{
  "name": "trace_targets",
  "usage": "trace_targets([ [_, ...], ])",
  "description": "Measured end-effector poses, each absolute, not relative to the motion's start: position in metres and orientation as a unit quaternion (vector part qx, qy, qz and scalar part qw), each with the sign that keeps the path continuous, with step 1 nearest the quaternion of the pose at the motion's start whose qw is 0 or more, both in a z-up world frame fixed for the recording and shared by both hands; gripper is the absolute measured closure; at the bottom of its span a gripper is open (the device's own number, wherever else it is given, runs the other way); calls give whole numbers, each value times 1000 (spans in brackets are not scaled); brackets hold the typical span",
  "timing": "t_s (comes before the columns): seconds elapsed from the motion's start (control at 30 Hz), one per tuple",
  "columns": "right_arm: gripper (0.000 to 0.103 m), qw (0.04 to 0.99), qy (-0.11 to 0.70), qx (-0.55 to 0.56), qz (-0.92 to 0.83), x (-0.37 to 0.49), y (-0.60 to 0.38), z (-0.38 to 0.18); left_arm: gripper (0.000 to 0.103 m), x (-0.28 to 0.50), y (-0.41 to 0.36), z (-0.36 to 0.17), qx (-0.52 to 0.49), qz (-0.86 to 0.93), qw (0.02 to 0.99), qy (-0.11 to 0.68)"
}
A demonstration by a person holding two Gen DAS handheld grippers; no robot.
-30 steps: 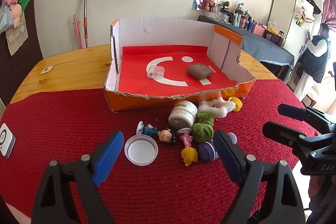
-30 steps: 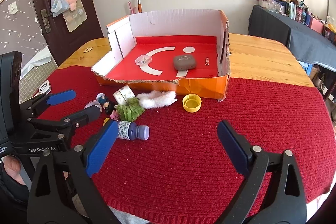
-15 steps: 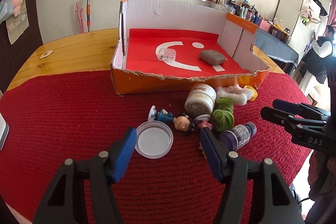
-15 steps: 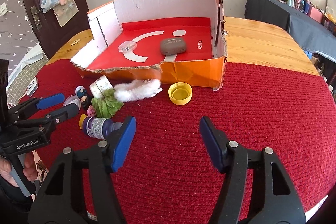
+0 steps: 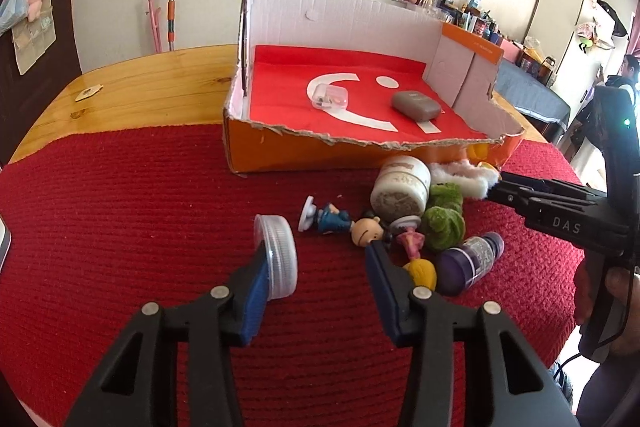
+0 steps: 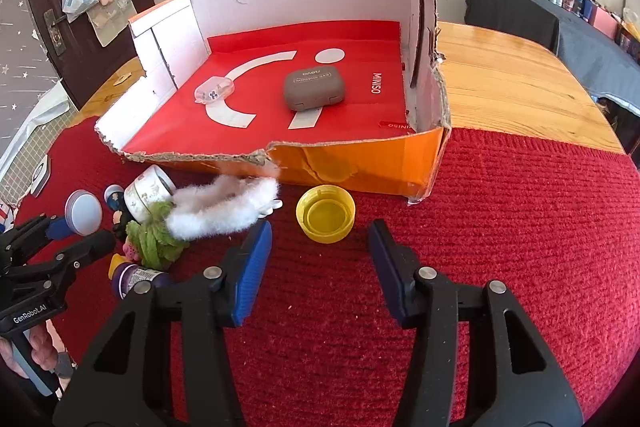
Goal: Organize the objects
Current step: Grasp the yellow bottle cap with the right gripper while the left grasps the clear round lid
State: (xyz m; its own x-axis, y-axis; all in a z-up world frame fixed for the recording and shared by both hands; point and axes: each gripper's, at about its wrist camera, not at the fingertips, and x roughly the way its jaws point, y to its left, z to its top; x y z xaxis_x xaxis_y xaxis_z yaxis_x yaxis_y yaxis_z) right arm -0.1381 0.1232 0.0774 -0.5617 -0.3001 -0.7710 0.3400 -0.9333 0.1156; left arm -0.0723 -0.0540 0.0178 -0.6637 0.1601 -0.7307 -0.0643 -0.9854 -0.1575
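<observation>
Left wrist view: shows the left gripper about half spread over the red mat, clamped on nothing. Stands the white lid on its edge, leaning against the inner pad of the left finger, well short of the right finger. Just beyond the right fingertip, touching or nearly so, puts a heap: a small figurine lying on its side, a cream jar tipped over, a green knitted piece, a purple bottle and a little yellow piece right beside that finger. Farther off, places the torn cardboard box with a grey case and a clear case on its red floor. Right wrist view: shows the right gripper likewise spread wide and gripping nothing, low over the mat. Sets the yellow cap, open side up, just past the fingertips and centred on the gap, near the box's orange front wall. Brings a white fluffy piece close to the left fingertip, possibly touching; cannot tell for sure. At far right, leaves bare wooden table beyond the mat.
</observation>
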Motion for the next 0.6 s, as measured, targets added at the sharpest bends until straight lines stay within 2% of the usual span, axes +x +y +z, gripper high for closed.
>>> trace_targets([
  [0.17,71,179,27,427,-886,-143,119,77,70,-73,-61,18,-406,909,63,-73],
  [0.23,73,180,26,427,-886,-144,118,76,77,-73,-63,18,-406,908,65,-78],
  [0.6,74,188,30,419,-888,-132,117,81,86,-68,-64,23,-399,911,67,-82],
])
